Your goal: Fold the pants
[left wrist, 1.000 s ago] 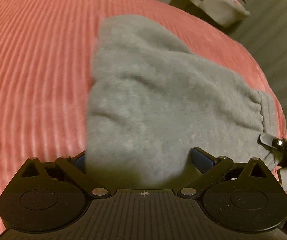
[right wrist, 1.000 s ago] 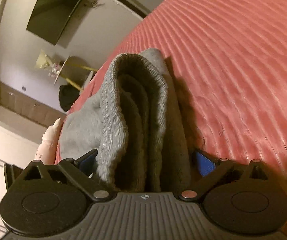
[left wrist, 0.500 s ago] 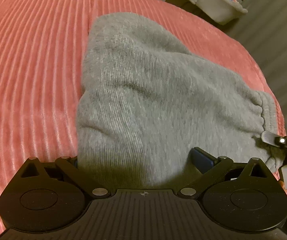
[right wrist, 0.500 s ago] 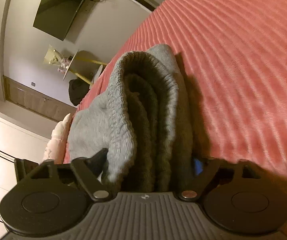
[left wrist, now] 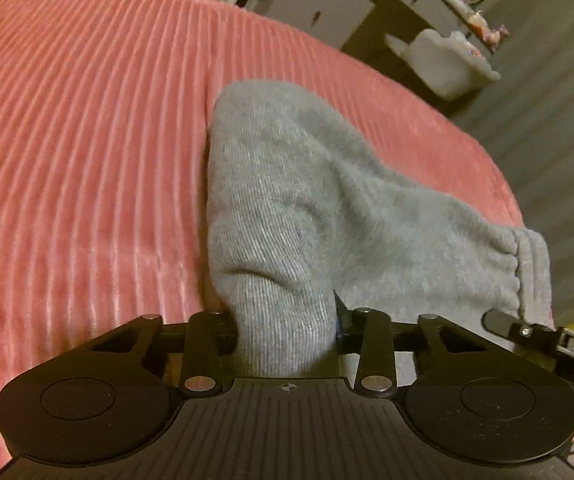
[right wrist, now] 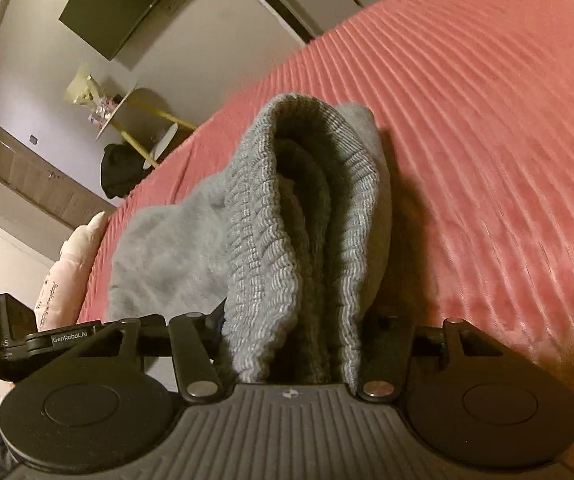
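Left hand-held gripper (left wrist: 285, 320): fingers drawn close together, clamped on a bunched fold of the grey pants (left wrist: 327, 208). From the grip the fabric runs forward and to the right; the ribbed waistband (left wrist: 533, 272) sits at the far right, just ahead of the other tool's black tip. The cloth is partly lifted at the grip, and its far end touches the bed (left wrist: 87, 140).

Right hand-held gripper (right wrist: 291, 336): fingers narrowed onto the stacked waistband (right wrist: 307, 208) of the pants (right wrist: 167, 248), several ribbed layers pinched upright between them. The looser grey body trails off to the left of the grip, towards the left tool (right wrist: 39, 336), whose black body shows at the left edge.

The bed carries a pink ribbed cover (right wrist: 487, 120), which extends left of and ahead of the left gripper, and right of and ahead of the right one.

Room, left wrist view: white tub (left wrist: 447, 64) far ahead to the right and a grey cabinet (left wrist: 315, 8). Right wrist view: dark wall screen (right wrist: 127, 4), small round side table (right wrist: 135, 120), pale pillow (right wrist: 71, 268) at the left.

Count: one pair of pants, two grippers, one bed.
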The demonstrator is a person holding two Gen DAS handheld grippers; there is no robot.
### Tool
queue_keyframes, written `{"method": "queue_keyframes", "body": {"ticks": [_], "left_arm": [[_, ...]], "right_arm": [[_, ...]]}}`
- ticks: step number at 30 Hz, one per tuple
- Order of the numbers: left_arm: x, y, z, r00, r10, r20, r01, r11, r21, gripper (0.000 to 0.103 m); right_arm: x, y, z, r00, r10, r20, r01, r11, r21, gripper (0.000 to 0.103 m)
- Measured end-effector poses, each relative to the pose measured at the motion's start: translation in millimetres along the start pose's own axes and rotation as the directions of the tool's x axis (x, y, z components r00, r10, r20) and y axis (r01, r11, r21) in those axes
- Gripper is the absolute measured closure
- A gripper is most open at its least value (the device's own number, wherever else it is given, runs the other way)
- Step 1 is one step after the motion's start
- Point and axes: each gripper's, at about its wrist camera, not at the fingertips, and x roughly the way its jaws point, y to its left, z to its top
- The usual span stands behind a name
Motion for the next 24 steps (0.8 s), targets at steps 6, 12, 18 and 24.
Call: {"method": "queue_keyframes", "body": {"ticks": [6, 12, 18, 24], "left_arm": [[-19, -24, 16, 0.993, -0.008, 0.118, -0.001, 0.998, 0.071, 0.069], [-21, -26, 41, 0.942, 0.247, 0.227, -0.245, 0.969, -0.039, 0.011], [-23, -26, 8, 0.929, 0.295, 0.222, -0.304, 0.953, 0.009, 0.007], [6, -47, -25, 0.938, 0.300, 0.172, -0.328, 0.930, 0.166, 0.005]], "right_arm": [[-18, 30, 22, 0.995, 0.057, 0.083, -0.053, 0.997, -0.057, 0.048], [-19, 36, 61, 0.988, -0.069, 0.138, 0.079, 0.995, -0.068, 0.028], [-31, 33, 50, 0.916, -0.315, 0.250, 0.344, 0.935, -0.081, 0.012], [2, 67, 7, 0.898, -0.335, 0.284, 0.420, 0.844, -0.334, 0.017]]}}
